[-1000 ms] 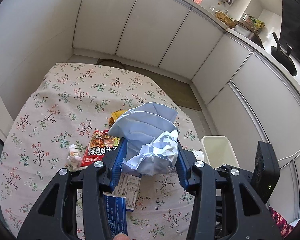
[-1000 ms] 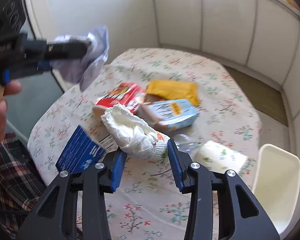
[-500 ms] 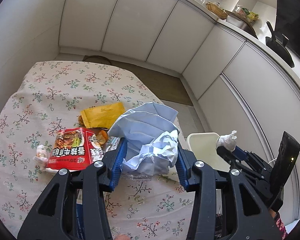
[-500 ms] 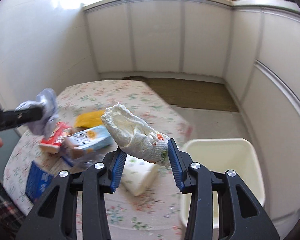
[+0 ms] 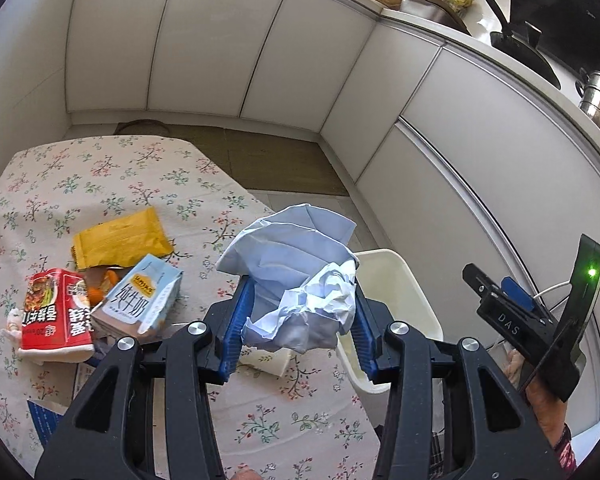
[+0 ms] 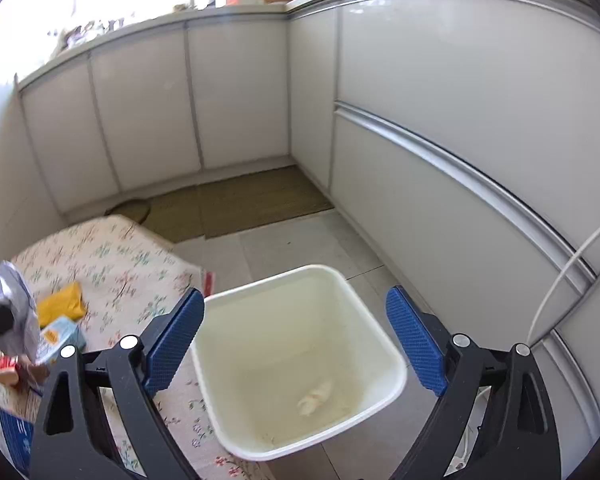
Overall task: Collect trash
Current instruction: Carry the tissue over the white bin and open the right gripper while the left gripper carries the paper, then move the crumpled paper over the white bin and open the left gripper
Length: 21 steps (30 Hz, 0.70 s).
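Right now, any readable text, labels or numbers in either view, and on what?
"DAS": black body of the right gripper, left wrist view.
"纯牛奶": light blue milk carton on the table.
Red snack packet: large white characters, upside down, not legible; "20" uncertain.
Dark blue booklet: print too small.

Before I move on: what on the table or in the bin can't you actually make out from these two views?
- Left wrist: the bin floor, hidden by the crumpled paper and the left gripper.
- Left wrist: a white item below the paper, mostly covered.
- Right wrist: the white wad in the bin, too blurred to identify.
- Right wrist: the blue packet, cut off by the right gripper arm.
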Motion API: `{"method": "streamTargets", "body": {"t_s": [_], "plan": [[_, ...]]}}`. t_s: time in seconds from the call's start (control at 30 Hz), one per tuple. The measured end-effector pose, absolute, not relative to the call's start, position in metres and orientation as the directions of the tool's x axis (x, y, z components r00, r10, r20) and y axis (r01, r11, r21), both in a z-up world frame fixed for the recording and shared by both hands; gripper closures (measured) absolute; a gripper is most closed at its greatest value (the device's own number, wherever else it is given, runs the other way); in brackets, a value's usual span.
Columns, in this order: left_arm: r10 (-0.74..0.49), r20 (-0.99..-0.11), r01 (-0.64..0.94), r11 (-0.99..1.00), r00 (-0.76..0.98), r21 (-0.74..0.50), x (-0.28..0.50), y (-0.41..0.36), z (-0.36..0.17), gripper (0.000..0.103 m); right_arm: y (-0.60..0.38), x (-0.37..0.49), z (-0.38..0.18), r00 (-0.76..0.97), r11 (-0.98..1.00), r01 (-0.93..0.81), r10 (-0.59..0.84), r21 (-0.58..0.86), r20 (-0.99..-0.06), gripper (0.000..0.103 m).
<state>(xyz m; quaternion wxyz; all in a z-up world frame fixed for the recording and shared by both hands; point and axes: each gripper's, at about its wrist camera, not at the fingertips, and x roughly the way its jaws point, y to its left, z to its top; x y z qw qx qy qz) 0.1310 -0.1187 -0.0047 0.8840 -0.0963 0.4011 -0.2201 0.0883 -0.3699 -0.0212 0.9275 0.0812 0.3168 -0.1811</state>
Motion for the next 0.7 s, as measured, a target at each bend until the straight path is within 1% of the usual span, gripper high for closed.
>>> {"method": "streamTargets", "body": {"t_s": [0.07,0.17,0.5,0.6,0.7], "plan": [[-0.484,-0.667,0.323,0.875,0.566,-0.360,0.134,-0.134,-0.008,0.059,-0.381,0.084,-0.018,0.734,0.908,0.416,-0.304,0.047,-0.607,0.013],[-0.502,-0.672,0.354,0.864,0.545,-0.359,0.136,-0.159,-0.011,0.059,-0.396,0.080,-0.017,0.729,0.890,0.452,-0.328,0.064,-0.601,0.009],[-0.558,-0.669,0.443,0.821,0.491,-0.360,0.146,-0.230,-0.007,0.058,-0.435,0.063,-0.020,0.697,0.832,0.544,-0.375,0.110,-0.611,0.009],[-0.568,-0.677,0.465,0.810,0.468,-0.358,0.154,-0.250,-0.009,0.057,-0.447,0.055,-0.022,0.683,0.817,0.565,-0.383,0.117,-0.621,0.009],[-0.561,-0.695,0.474,0.809,0.450,-0.347,0.164,-0.270,-0.015,0.053,-0.454,0.052,-0.024,0.673,0.799,0.588,-0.393,0.131,-0.626,0.009]]}}
